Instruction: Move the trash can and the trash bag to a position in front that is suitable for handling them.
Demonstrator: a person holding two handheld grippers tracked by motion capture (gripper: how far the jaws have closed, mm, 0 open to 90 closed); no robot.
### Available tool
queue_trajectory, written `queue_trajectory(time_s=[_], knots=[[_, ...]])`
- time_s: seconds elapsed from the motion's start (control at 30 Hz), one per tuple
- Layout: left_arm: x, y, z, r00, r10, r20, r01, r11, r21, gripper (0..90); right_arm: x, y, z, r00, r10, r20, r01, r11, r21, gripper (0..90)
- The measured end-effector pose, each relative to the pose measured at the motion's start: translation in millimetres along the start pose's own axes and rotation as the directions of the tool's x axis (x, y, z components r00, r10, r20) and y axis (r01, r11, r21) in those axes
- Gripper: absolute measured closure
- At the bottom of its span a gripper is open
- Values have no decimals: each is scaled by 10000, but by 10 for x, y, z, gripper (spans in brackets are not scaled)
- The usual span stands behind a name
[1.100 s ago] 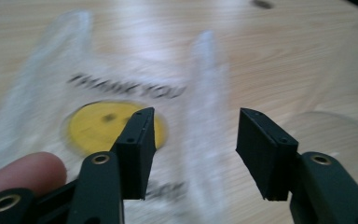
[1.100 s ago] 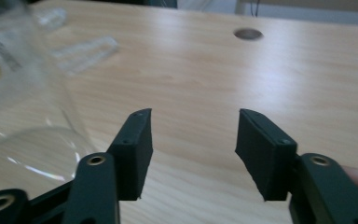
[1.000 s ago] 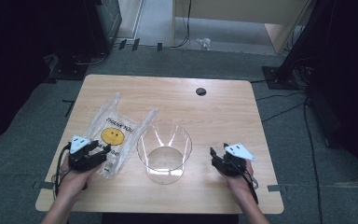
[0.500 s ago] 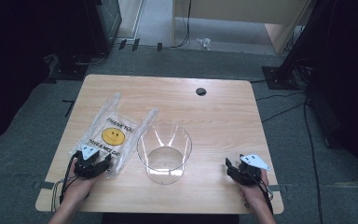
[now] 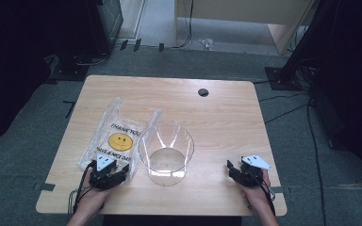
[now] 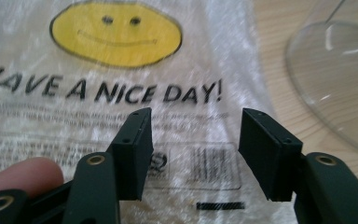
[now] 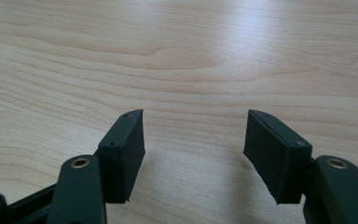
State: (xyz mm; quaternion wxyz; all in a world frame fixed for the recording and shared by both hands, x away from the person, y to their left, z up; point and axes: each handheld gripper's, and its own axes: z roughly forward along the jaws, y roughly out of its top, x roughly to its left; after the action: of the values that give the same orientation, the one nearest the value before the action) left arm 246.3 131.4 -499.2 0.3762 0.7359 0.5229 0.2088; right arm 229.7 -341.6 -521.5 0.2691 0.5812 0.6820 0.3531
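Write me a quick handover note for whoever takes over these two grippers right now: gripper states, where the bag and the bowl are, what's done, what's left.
Left gripper: jaws have just been opening, now open, low over the near edge of the plastic bag, gripping nothing.
Right gripper: open, empty, over bare table at the near right.
Plastic bag: lies flat at the left of the table, smiley print up, beside the clear bowl.
Clear bowl: upright at the middle of the near side, empty.
Done: nothing visibly changed on the bag or bowl.
Left: probably grip the bag's near edge with the left gripper; the bowl is untouched.
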Motion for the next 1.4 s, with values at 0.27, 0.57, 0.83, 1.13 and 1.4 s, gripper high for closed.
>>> queue_trajectory(time_s=[0.27, 0.57, 0.83, 1.13, 1.4], knots=[[871, 335, 108, 9765, -1323, -1702, 1285, 9911, -336, 276, -12, 7, 16, 10000, 75, -8, -75, 9999, 149, 376], [795, 273, 370, 9877, -1353, -789, 1397, 9888, 524, 286, 0, 8, 18, 10000, 18, 21, -18, 9998, 207, 372], [404, 234, 410, 9970, -775, 31, 771, 9948, 672, 247, 20, 7, 22, 9998, -189, 52, 187, 9996, 223, 368], [-15, 245, 468, 9931, -88, 1168, -42, 9939, 1103, 180, 26, 10, 30, 9997, -239, 33, 238, 9992, 307, 358], [-308, 174, 474, 9850, 1618, 597, -1682, 9781, 1229, 183, 33, 9, 31, 9996, -285, 36, 284, 9990, 344, 352]])
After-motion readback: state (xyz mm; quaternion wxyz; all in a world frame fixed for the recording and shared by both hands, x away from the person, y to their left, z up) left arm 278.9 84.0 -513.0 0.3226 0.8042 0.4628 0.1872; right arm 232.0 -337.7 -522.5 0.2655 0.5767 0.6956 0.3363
